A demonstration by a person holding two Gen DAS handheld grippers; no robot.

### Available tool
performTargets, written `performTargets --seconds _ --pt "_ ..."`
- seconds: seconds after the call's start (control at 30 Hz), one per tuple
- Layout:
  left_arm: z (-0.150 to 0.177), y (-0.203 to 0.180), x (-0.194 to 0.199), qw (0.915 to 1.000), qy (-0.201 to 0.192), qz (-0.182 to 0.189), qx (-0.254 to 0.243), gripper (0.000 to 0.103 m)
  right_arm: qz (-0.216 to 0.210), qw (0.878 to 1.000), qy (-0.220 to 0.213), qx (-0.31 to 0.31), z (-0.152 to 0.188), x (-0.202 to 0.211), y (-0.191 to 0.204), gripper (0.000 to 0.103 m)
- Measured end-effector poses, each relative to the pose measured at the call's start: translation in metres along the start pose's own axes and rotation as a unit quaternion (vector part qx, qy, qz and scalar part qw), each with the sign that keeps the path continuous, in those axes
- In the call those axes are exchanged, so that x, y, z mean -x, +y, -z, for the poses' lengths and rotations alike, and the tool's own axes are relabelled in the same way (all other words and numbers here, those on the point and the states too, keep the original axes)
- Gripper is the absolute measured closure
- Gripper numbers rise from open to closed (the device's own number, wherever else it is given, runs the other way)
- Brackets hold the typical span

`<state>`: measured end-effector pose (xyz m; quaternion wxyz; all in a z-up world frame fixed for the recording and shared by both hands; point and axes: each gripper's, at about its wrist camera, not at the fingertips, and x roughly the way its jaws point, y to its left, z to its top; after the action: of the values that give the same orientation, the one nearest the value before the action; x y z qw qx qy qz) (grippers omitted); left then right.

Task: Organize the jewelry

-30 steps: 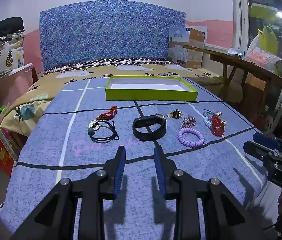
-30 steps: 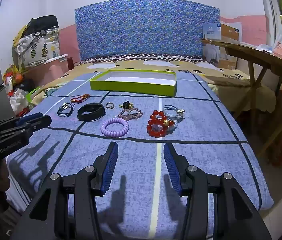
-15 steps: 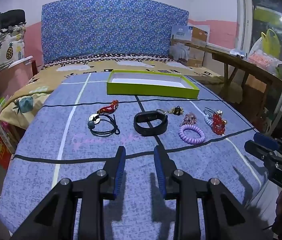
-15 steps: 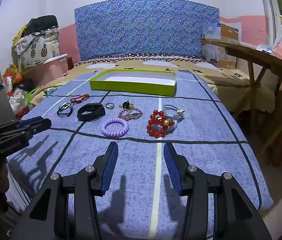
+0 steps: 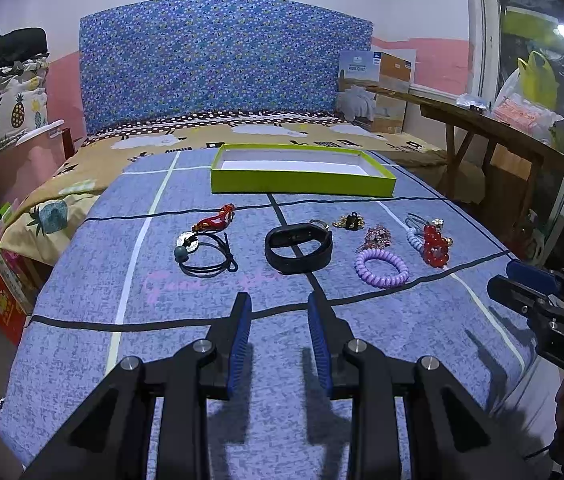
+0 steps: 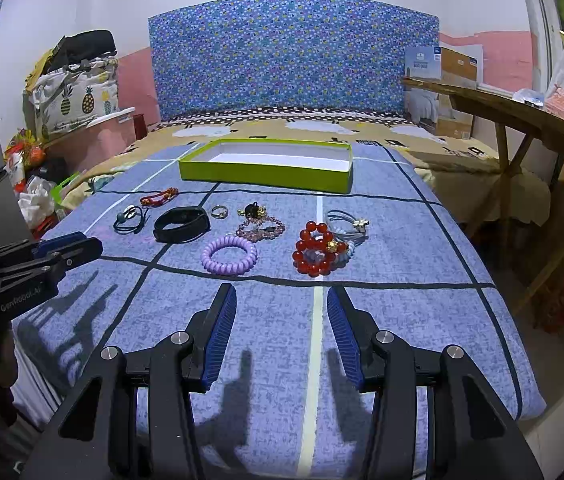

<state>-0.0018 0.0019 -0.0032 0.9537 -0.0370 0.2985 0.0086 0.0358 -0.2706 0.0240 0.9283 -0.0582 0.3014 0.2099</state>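
A row of jewelry lies across the blue checked bedspread (image 6: 362,320): a black wristband (image 5: 298,246), a lilac coil bracelet (image 6: 229,255) and a red bead bracelet (image 6: 316,253), near a shallow lime-green box (image 6: 265,176). The left gripper (image 5: 277,316) and right gripper (image 6: 282,308) hover above the near edge, both parted and holding nothing.

My left black two-finger gripper with blue ribbed pads (image 5: 277,312): jaws parted, nothing between them, levelled forward and low. My right black gripper with blue ribbed pads (image 6: 282,304): jaws spread wider, also holding nothing. Each shows at the near edge of the other's view, side on.
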Motion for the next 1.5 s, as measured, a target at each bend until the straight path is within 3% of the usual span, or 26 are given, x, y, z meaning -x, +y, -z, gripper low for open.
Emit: performTargets --seconds 1.5 --pt "-0.0008 0.0 0.0015 1.0 0.0 -0.001 0.0 0.073 0.0 1.0 0.002 0.0 -0.0015 0.0002 0.0014 0.055"
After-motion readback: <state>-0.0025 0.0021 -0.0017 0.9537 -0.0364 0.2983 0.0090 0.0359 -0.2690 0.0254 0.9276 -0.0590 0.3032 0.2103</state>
